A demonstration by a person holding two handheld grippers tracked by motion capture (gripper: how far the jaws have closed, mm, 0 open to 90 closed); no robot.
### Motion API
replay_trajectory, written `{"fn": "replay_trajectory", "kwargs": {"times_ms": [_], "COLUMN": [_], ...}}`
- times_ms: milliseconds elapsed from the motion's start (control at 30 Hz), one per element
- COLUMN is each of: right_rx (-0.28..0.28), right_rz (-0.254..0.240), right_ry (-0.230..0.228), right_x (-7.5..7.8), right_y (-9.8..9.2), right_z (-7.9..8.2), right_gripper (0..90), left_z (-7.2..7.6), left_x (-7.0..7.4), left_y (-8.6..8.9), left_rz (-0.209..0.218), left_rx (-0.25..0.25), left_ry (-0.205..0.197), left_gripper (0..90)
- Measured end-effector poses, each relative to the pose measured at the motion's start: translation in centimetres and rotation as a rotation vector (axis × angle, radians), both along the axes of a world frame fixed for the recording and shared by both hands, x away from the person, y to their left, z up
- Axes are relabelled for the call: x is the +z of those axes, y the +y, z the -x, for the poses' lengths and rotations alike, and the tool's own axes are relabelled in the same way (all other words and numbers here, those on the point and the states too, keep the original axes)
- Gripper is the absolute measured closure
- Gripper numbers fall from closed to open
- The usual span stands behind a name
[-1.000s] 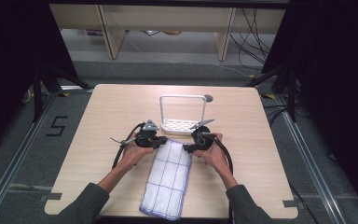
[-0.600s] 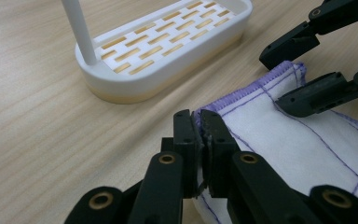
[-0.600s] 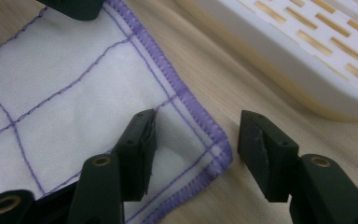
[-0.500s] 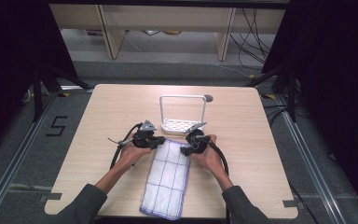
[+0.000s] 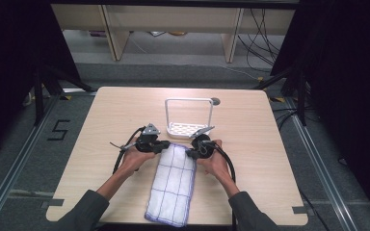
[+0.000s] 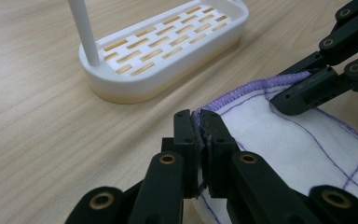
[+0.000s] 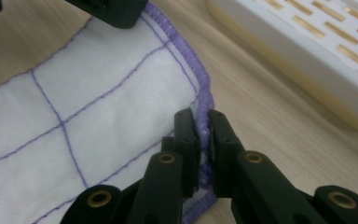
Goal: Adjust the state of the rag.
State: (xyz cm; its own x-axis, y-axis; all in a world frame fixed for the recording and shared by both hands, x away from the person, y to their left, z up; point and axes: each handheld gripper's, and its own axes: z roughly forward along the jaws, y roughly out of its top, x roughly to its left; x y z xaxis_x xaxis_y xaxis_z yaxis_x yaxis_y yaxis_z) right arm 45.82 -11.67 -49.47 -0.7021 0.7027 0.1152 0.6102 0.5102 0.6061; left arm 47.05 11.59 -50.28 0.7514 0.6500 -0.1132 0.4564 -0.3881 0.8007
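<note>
A white cloth (image 5: 171, 185) with a purple grid and purple hem lies flat on the wooden table (image 5: 255, 144), long side running away from me. My left gripper (image 5: 165, 146) is shut on the cloth's far left corner; in the left gripper view the jaws (image 6: 199, 125) pinch the hem of the cloth (image 6: 298, 140). My right gripper (image 5: 191, 153) has just been closing and is now shut on the far right corner; its jaws (image 7: 203, 125) clamp the purple edge of the cloth (image 7: 98, 116). Both corners rest low on the table.
A white slotted tray with an upright wire frame (image 5: 189, 129) stands just beyond the cloth, close to both grippers (image 6: 163, 42) (image 7: 307, 42). Cables trail from each gripper toward me. A small round grommet (image 5: 215, 101) sits near the table's far edge.
My right gripper has shifted slightly left onto the cloth's far right corner and its jaws have closed on the hem. The left gripper and the cloth have stayed put.
</note>
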Motion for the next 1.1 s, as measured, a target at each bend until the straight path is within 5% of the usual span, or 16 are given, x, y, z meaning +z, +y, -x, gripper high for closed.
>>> {"fn": "replay_trajectory", "kwargs": {"times_ms": [333, 500, 633, 933, 1100], "right_rx": [0.046, 0.031, 0.045, 0.050, 0.077], "right_rz": [-0.071, -0.090, -0.115, -0.142, -0.162], "right_ry": [-0.080, -0.076, -0.115, -0.103, -0.139], "right_x": [2.9, 4.4, 5.2, 6.6, 7.4], "right_y": [-0.4, -0.7, -0.8, -0.7, -0.9], "right_z": [0.8, 1.9, 2.4, 3.2, 3.5], "right_gripper": [84.8, 84.8, 84.8, 84.7, 84.7], "left_z": [1.2, 2.2, 2.7, 3.5, 4.3], "left_x": [2.1, 3.7, 4.7, 6.0, 6.9], "left_y": [0.6, 0.8, 1.0, 1.4, 1.6], "left_rz": [0.075, 0.079, 0.091, 0.143, 0.147], "left_rx": [0.003, -0.014, -0.030, -0.036, -0.040], "left_ry": [-0.029, -0.057, -0.071, -0.072, -0.080], "left_gripper": [85.6, 85.6, 85.6, 85.4, 85.4]}}
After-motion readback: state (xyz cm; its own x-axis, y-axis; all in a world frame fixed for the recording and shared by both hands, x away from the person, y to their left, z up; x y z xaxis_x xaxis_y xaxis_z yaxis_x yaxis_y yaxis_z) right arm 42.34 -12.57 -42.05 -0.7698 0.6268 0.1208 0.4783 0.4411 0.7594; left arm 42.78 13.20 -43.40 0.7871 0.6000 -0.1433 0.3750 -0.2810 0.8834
